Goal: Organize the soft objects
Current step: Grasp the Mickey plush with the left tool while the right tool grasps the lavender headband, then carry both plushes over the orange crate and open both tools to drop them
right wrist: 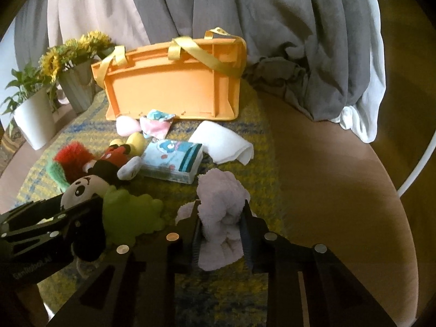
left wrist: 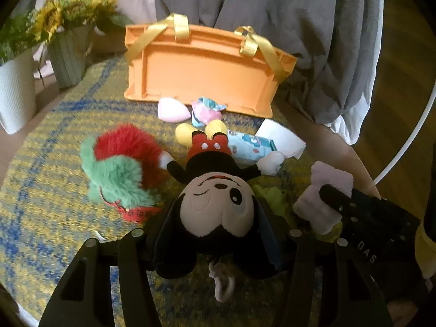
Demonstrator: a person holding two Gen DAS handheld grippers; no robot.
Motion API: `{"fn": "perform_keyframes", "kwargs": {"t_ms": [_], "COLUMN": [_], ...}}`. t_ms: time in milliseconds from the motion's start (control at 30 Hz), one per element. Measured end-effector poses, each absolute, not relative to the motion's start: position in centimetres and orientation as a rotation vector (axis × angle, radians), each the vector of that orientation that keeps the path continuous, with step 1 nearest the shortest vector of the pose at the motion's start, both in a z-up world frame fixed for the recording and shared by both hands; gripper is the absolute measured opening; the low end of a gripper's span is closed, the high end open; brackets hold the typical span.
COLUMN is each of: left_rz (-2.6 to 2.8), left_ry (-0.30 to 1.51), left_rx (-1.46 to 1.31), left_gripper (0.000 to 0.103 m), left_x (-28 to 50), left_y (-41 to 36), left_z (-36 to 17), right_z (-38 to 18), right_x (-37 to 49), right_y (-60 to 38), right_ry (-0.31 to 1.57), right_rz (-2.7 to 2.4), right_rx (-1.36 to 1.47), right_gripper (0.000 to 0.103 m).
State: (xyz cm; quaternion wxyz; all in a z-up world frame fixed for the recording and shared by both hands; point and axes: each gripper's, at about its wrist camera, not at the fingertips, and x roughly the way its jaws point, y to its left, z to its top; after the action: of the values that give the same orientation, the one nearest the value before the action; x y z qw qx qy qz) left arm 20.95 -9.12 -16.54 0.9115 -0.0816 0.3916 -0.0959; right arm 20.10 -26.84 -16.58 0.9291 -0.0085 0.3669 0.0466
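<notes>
My left gripper (left wrist: 218,218) is shut on the head of a Mickey Mouse plush (left wrist: 218,204), which lies feet-away on the yellow-blue rug; the plush also shows in the right wrist view (right wrist: 81,188). My right gripper (right wrist: 220,218) is shut on a pale lilac fluffy cloth (right wrist: 220,207), seen in the left wrist view (left wrist: 324,199) too. An orange basket (left wrist: 201,70) with yellow ribbon handles stands at the rug's far edge, also in the right wrist view (right wrist: 174,87). A lime green soft toy (right wrist: 130,212) lies between the grippers.
A red and green fluffy toy (left wrist: 122,160) lies left of the plush. A pink pad (left wrist: 171,110), a patterned cloth (left wrist: 207,110), a blue tissue pack (right wrist: 174,163) and a white folded cloth (right wrist: 220,144) lie before the basket. Flower pots (left wrist: 68,57) stand far left; grey bedding (right wrist: 272,27) hangs behind.
</notes>
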Motion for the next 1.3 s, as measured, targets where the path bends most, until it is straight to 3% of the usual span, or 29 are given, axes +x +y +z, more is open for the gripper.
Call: {"fn": "perform_keyframes", "kwargs": {"t_ms": [567, 1300], "left_rz": [-0.217, -0.326], "left_ry": [0.650, 0.518], "left_rx": [-0.165, -0.103], "left_gripper": [0.057, 0.057], "left_x": [19.5, 24.0], "left_y": [-8.5, -1.3], "left_z": [-9.2, -2.2], "right_z": [-9.5, -3.2], "right_x": [19.1, 21.5], "right_y": [-27.3, -20.3], "right_ry": [0.613, 0.441], "right_rz": [0.139, 0.058], "right_rx": [0.035, 0.067], "right_gripper": [0.026, 0.026]}}
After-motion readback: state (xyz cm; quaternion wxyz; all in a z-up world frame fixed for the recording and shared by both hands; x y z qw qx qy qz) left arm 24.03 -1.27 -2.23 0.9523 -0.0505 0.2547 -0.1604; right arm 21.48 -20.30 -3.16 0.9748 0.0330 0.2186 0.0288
